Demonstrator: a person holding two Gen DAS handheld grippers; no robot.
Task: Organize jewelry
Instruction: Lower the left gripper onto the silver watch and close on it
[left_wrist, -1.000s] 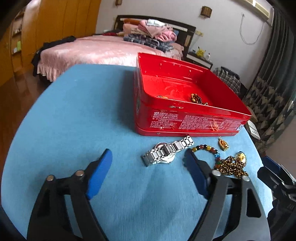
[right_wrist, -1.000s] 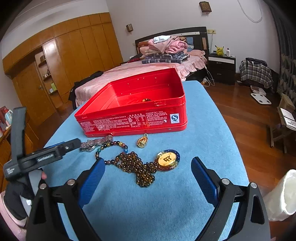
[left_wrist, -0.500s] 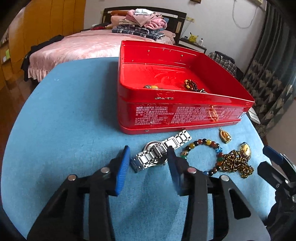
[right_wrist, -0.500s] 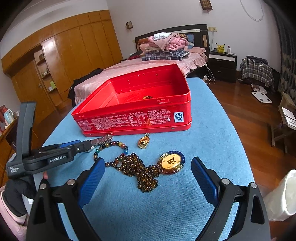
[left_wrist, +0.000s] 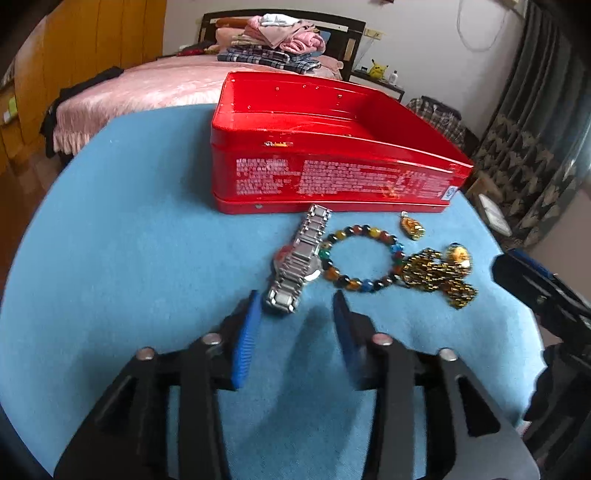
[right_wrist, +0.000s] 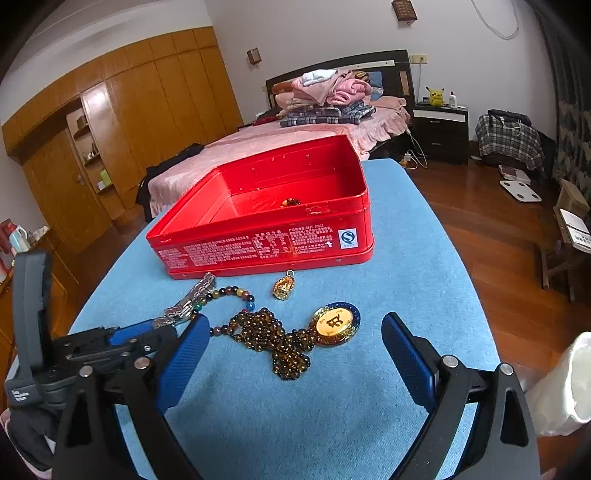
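On a blue cloth (left_wrist: 110, 229) spread over the table, a red tin (left_wrist: 332, 173) stands open so loose pieces can be dropped in from above; a beaded piece (right_wrist: 290, 202) already lies on its floor. Just in front of the tin sit the things yet to be put away: a steel watch (left_wrist: 299, 258) lying lengthwise, its far band end close to the tin wall; a ring of coloured beads (left_wrist: 364, 254) touching the watch's side; a small gold pendant (left_wrist: 413, 228) lying apart from them; and a heap of brown beads (right_wrist: 275, 341) joined to a round gold medallion (right_wrist: 337, 324).

The left gripper (left_wrist: 295, 306) is low over the cloth, its jaws partly closed and holding nothing, with the near end of the watch band just beyond the tips, which looks like lining up a pinch. The right gripper (right_wrist: 295, 332) hovers with jaws spread wide and empty, framing the brown beads, probably waiting its turn.
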